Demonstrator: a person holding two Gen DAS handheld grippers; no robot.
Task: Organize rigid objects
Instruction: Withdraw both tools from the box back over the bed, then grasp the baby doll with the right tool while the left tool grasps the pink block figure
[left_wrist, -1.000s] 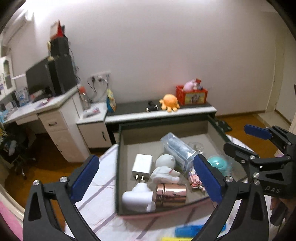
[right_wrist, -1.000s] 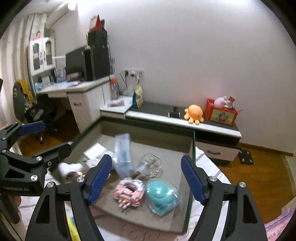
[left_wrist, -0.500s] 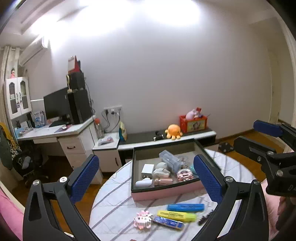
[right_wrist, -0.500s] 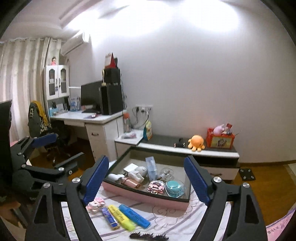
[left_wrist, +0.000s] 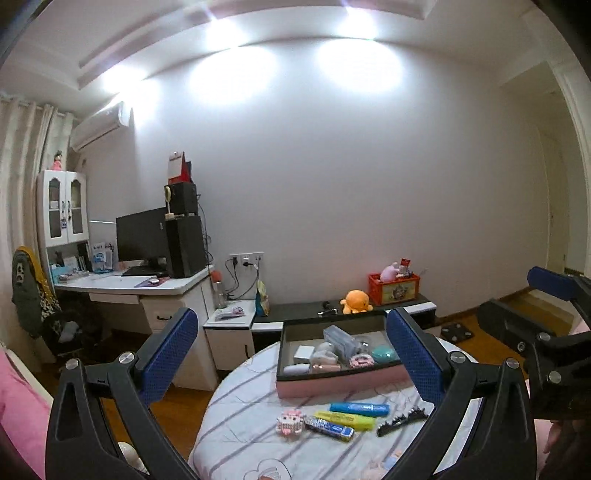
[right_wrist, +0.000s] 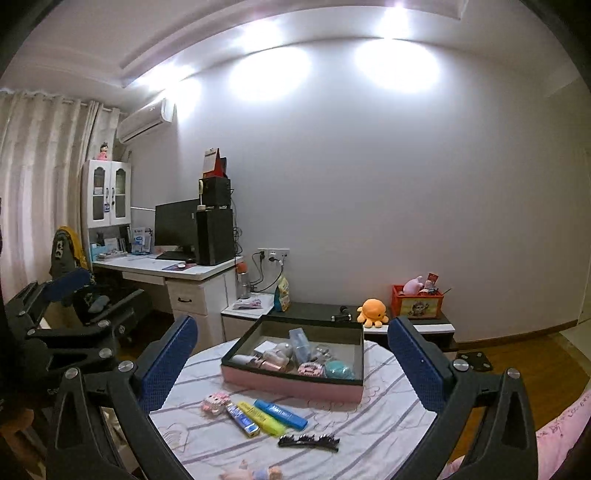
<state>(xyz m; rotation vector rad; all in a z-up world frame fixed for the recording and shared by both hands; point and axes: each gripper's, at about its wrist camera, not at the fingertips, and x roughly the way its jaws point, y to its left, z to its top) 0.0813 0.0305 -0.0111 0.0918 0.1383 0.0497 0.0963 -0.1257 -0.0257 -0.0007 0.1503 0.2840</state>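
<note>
Two dimpled-pad grippers (left_wrist: 291, 356) (right_wrist: 291, 363) agape, rectangular pink box (right_wrist: 288, 386)

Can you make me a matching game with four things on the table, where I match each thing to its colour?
Things:
1. hair clip
2. marker nearest the box
3. marker in the middle
4. box's outside wall

Colours:
A. pink
B. yellow
C. black
D. blue

Pairs: 1-C, 2-D, 3-B, 4-A
</note>
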